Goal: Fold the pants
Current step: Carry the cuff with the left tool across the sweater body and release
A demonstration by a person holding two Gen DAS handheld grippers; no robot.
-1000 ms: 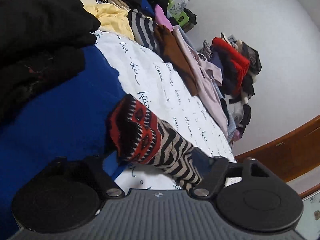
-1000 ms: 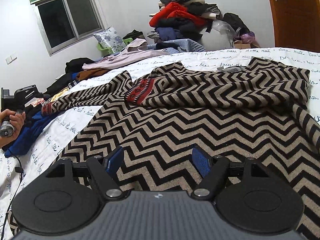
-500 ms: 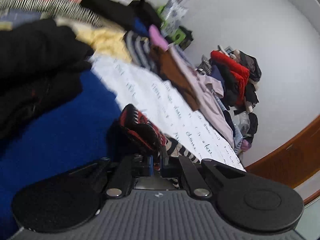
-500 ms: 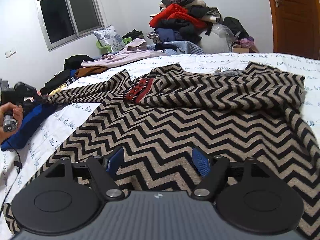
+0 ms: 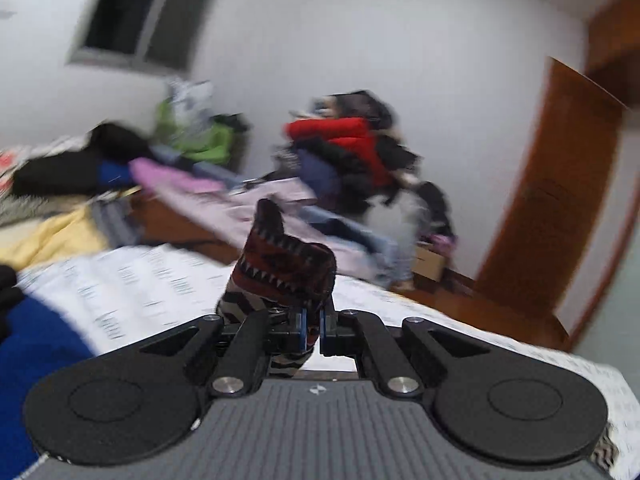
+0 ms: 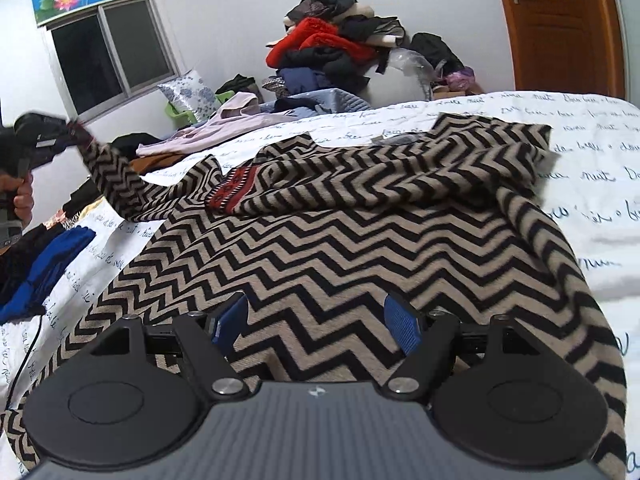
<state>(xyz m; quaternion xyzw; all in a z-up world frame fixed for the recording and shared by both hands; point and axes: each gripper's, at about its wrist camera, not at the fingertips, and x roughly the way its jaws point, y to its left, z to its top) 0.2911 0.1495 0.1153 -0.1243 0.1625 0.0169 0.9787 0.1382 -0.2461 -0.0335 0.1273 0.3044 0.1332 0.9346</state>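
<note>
**Zigzag pants: one leg lifted by its cuff**

Pants: spread on the bed, filling centre frame. Left gripper: clenched on the red-patterned cuff, raised at upper left of the right wrist view. Right gripper: released, jaws wide, just above the fabric at lower centre.

— From where is the left wrist view taken?

— From just behind the left claw, raised above the bed and faced across it toward the clothes heap by the wall; the picture is blurred.

— And the right wrist view?

— It is set low and close over the pants, behind the right claw, faced the same way.

— What is shared?

— The heap, the window, the door, and the lifted pant cuff, seen at the far left in the right view.
</note>
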